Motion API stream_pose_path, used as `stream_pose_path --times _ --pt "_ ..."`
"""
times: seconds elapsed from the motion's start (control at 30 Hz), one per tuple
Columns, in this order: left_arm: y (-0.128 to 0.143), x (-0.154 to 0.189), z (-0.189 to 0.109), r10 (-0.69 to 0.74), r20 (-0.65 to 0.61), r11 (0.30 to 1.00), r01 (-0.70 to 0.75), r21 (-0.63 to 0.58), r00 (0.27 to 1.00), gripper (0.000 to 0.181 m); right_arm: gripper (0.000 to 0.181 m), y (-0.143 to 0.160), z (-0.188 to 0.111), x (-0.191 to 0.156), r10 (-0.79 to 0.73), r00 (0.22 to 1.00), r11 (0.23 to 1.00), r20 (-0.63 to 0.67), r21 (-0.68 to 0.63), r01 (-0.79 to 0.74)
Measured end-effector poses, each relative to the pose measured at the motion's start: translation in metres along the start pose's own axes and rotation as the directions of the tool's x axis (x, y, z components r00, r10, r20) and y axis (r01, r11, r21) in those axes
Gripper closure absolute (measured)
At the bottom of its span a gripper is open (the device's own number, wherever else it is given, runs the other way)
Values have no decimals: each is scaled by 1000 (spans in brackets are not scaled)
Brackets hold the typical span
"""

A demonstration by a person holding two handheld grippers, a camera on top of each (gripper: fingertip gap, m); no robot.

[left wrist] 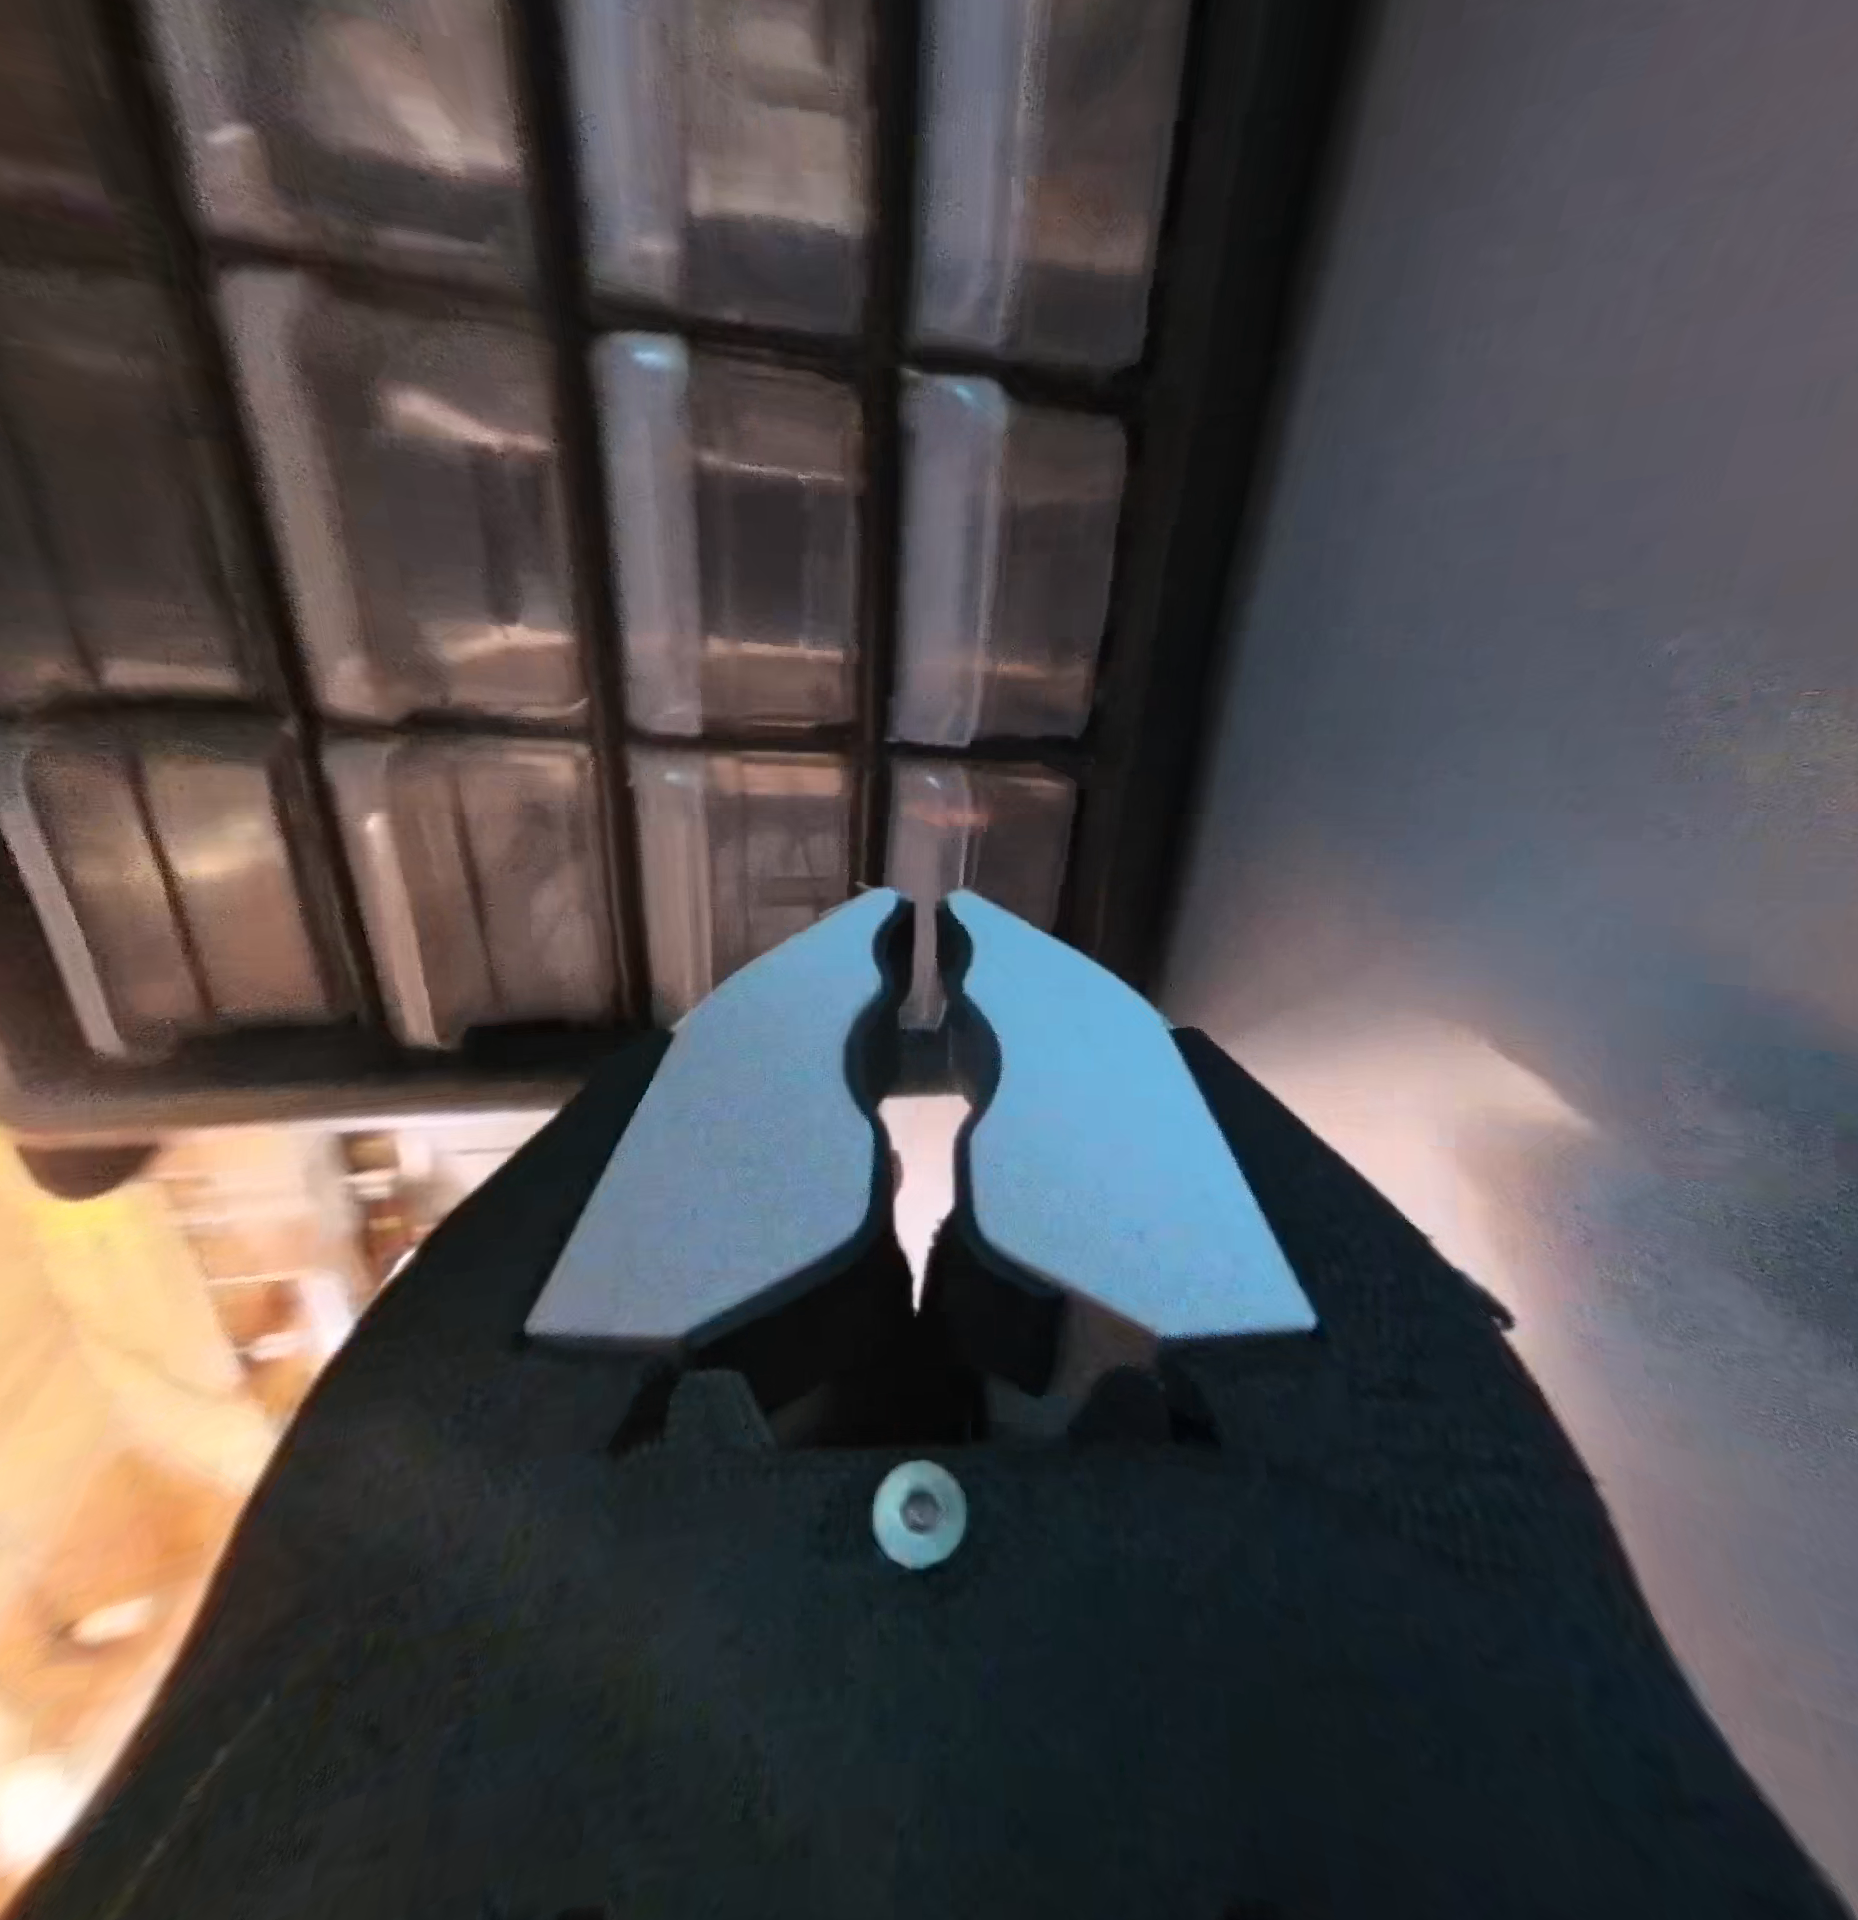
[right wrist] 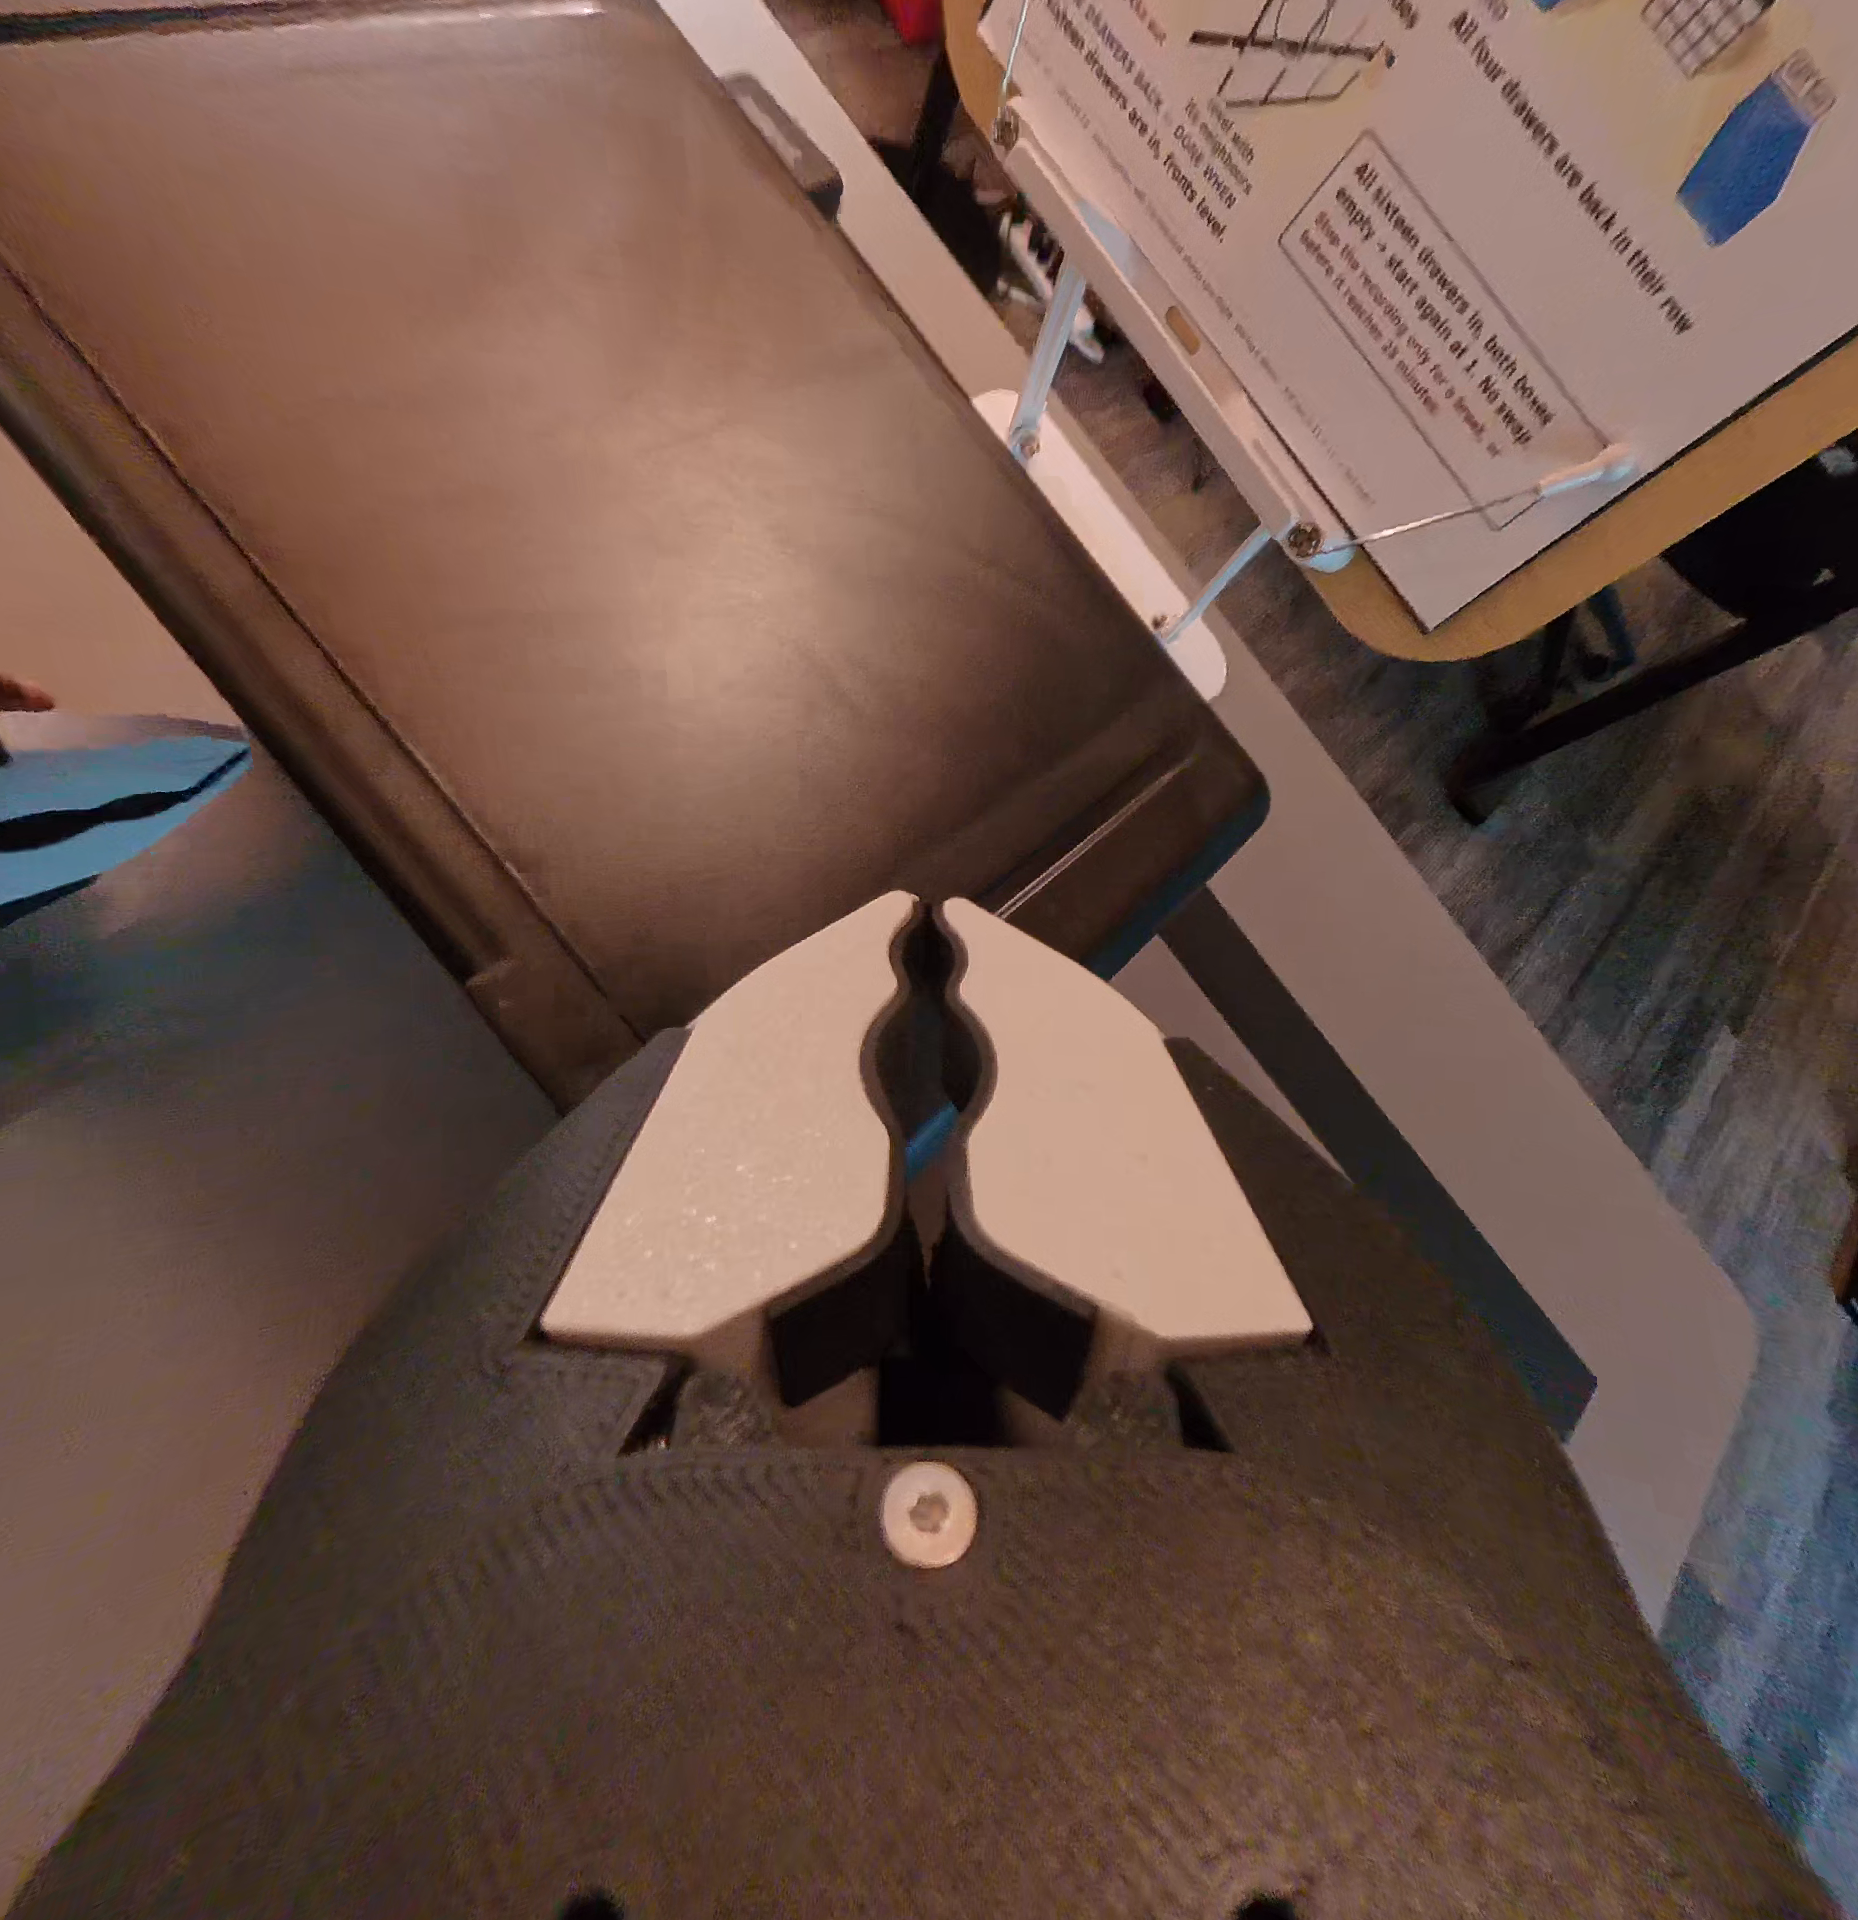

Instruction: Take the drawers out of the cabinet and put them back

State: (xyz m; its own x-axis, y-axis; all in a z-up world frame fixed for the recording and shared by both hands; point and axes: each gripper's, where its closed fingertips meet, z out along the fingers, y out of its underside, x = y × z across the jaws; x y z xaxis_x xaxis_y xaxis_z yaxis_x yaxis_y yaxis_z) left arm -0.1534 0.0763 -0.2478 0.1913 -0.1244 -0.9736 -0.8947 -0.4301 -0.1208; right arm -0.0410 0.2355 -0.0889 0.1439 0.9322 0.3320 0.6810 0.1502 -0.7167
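Clear drawer [left wrist: 982,831] handle pinched by left hand-held gripper [left wrist: 927,914] | right hand-held gripper [right wrist: 930,914] closed, empty, over cabinet [right wrist: 551,436] top

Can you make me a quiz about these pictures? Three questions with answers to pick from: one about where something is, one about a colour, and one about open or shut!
1. Where are the tips of the left tongs?
A) on the floor
B) at the handle of a clear drawer
C) on a paper sheet

2. What colour is the cabinet frame between the drawers?
A) red
B) yellow
C) black

3. How are the right tongs?
A) shut, tips nearly touching
B) wide open
C) holding a cup

Answers:
1 B: the thin clear handle sits pinched between the tips.
2 C: black bars run between all the clear drawer fronts.
3 A: only a thin slit shows between the two tips.
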Motion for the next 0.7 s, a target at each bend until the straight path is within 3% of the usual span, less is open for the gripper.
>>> stream_pose_path --times 0.03,0.1,0.13,0.2,0.27,0.3,0.37,0.43,0.57,0.7 --pt "-2 -5 -5 -103 -16 994 104 45 995 173 173 -1 -3 -3 16 1000 999 17 46 -17" --pt "-1 -25 -14 -340 -37 929 342 140 940 162 141 -6 -14 -15 85 992 980 97 171 -101" --pt "1 -40 -20 -463 -44 864 462 198 885 156 127 -7 -21 -19 126 984 960 123 236 -152" --pt "8 -72 -29 -689 -81 665 673 323 720 145 110 -1 -34 -24 182 974 913 137 344 -219" --pt "20 -97 -33 -854 -180 392 830 397 489 132 105 15 -39 -28 218 970 879 104 410 -241" --pt "21 -100 -32 -881 -271 270 882 387 388 124 106 25 -39 -32 234 968 868 95 428 -252" --pt "24 -96 -23 -891 -381 124 940 316 246 117 115 48 -33 -43 263 960 858 97 432 -279" --pt "30 -91 -12 -900 -387 92 957 277 198 121 125 75 -19 -47 296 953 864 72 405 -299" --pt "26 -83 2 -881 -398 159 951 264 257 150 144 104 13 -62 329 934 859 138 368 -356" --pt "29 -84 8 -880 -364 216 939 267 306 154 155 109 25 -58 282 958 893 51 351 -282"
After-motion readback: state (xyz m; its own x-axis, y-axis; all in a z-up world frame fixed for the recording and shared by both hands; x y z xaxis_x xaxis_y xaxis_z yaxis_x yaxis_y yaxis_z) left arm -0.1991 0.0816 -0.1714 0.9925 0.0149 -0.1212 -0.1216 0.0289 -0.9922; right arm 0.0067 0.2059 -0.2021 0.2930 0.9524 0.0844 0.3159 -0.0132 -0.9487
